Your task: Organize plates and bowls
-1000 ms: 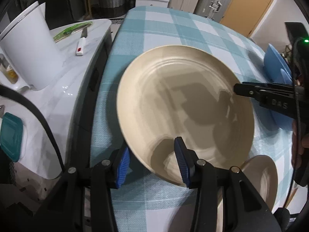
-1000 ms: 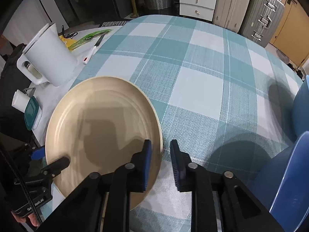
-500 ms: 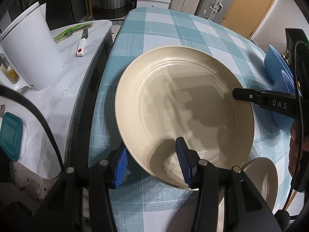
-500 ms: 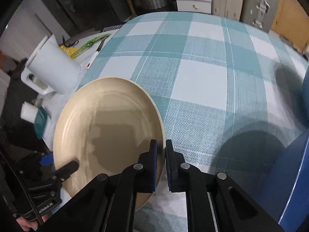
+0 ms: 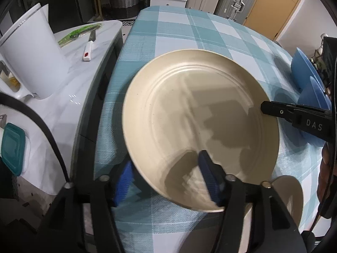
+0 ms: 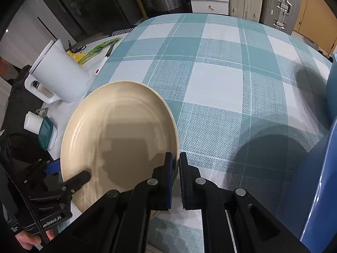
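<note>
A large beige plate point(image 5: 195, 113) is held tilted above the checked tablecloth; it also shows in the right wrist view point(image 6: 118, 139). My right gripper point(image 6: 176, 168) is shut on the plate's right rim; its black finger also shows in the left wrist view point(image 5: 294, 116). My left gripper point(image 5: 166, 177) is open, its blue pads astride the plate's near rim: one pad under the plate, one above it. A second beige dish point(image 5: 290, 200) lies below the plate at the lower right. Blue plates point(image 5: 305, 78) stand on edge at the right; a blue plate point(image 6: 316, 185) is close beside my right gripper.
A white side table point(image 5: 69, 88) at the left holds a white kettle point(image 5: 31, 63), a knife point(image 5: 89, 46), a green packet point(image 5: 82, 31) and a teal-lidded box point(image 5: 12, 147). The checked table point(image 6: 221, 80) stretches away. A basket, drawers and suitcases stand behind.
My right gripper has closed from a wide gap onto the plate's right rim. The plate has tilted and lifted slightly. My left gripper's jaws have opened wider around the near rim.
</note>
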Demonstrator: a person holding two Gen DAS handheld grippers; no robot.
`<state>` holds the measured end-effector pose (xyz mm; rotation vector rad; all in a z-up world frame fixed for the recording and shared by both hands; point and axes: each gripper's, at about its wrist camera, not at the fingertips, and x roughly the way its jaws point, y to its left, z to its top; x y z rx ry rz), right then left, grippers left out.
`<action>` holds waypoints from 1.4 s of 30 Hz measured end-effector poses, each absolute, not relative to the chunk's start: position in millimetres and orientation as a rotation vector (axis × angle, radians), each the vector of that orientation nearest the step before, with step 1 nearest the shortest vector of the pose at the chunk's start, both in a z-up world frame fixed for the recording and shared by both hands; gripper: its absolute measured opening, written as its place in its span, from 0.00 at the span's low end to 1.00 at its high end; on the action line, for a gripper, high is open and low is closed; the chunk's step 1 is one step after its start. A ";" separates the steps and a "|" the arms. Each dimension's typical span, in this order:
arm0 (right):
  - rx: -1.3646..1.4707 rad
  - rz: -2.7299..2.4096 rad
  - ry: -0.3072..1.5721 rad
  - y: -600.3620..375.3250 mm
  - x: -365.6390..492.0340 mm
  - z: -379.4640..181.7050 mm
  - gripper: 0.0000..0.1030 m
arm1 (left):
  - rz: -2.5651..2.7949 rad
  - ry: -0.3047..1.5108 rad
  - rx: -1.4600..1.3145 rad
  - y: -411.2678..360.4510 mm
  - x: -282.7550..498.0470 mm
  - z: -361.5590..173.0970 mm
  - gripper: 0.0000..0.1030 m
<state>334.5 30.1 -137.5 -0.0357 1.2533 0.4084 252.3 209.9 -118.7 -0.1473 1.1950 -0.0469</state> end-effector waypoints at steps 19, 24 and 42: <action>0.011 0.416 1.279 25.6 335.4 -143.8 0.06 | -0.011 1.152 -0.284 239.2 250.1 -117.4 0.14; 0.023 0.426 1.266 24.2 334.2 -145.0 0.06 | -0.014 1.152 -0.282 239.7 249.6 -117.9 0.13; 0.050 0.447 1.205 26.0 333.3 -116.3 0.06 | -0.004 1.126 -0.296 244.7 245.9 -98.4 0.13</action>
